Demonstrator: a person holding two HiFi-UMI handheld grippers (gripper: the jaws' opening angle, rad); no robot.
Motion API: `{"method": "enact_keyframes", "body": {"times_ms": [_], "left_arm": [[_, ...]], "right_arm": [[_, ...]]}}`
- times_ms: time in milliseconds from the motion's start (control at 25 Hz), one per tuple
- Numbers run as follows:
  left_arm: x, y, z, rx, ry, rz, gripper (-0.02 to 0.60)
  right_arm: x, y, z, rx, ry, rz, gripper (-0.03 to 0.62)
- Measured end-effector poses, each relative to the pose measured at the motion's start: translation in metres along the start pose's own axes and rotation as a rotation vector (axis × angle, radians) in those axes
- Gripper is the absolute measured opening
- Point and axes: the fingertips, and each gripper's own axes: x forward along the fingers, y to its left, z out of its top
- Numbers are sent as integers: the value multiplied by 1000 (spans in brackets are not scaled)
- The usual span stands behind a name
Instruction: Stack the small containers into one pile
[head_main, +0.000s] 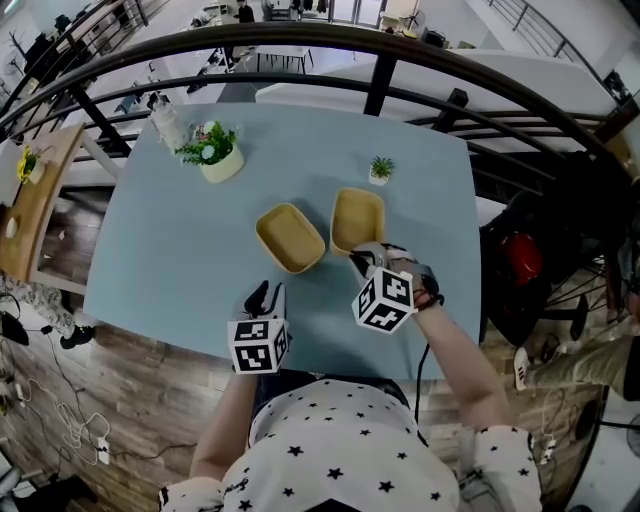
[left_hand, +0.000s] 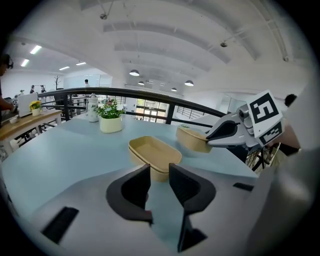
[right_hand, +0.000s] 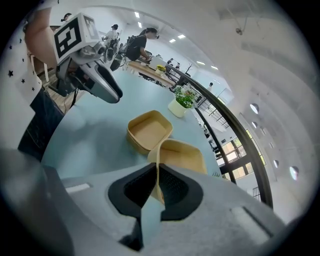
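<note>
Jaws of the left gripper (left_hand: 159, 172) stand apart with nothing between them, low over the table (head_main: 170, 240) and just short of the left container (head_main: 290, 238), which sits empty and open side up. From there it is well placed, I judge, to steady that container's near wall while the other comes in. To the right, the right container (head_main: 357, 218) lies just beside the first, apart from it and angled differently. The right gripper (right_hand: 156, 172) is clamped on its thin near rim. Whether it has cleared the table I cannot tell. A one-edge pinch probably lets the far end droop, so the carry leftward should be slow. Turn it until the long sides match, level it above the left container, lower it straight down, and release only once it is seated.
</note>
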Motion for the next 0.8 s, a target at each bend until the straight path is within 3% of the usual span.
{"method": "enact_keyframes", "body": {"times_ms": [800], "left_arm": [[74, 23, 5, -75, 140, 36, 164]], "right_arm": [[-17, -21, 33, -15, -70, -30, 25]]}}
